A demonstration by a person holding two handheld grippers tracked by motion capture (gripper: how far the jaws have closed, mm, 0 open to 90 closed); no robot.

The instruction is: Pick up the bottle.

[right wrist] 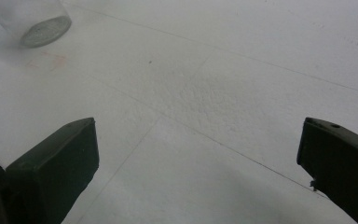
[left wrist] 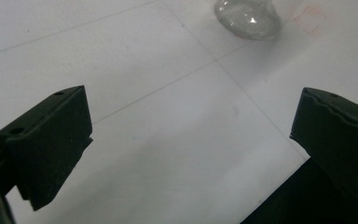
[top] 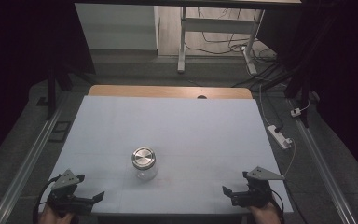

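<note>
A clear glass jar with a round metal lid stands upright on the white table sheet, near the front middle. Its glass base sits at the top of the left gripper view and at the top left corner of the right gripper view. My left gripper rests at the front left corner of the sheet, open and empty, its jaws spread wide. At the front right my right gripper is also open with nothing between its jaws. Both point inward toward the jar, well apart from it.
A strip of wooden tabletop shows beyond the sheet's far edge. A white power strip and cables lie on the floor to the right. A desk frame stands behind. Metal rails run along both sides of the table.
</note>
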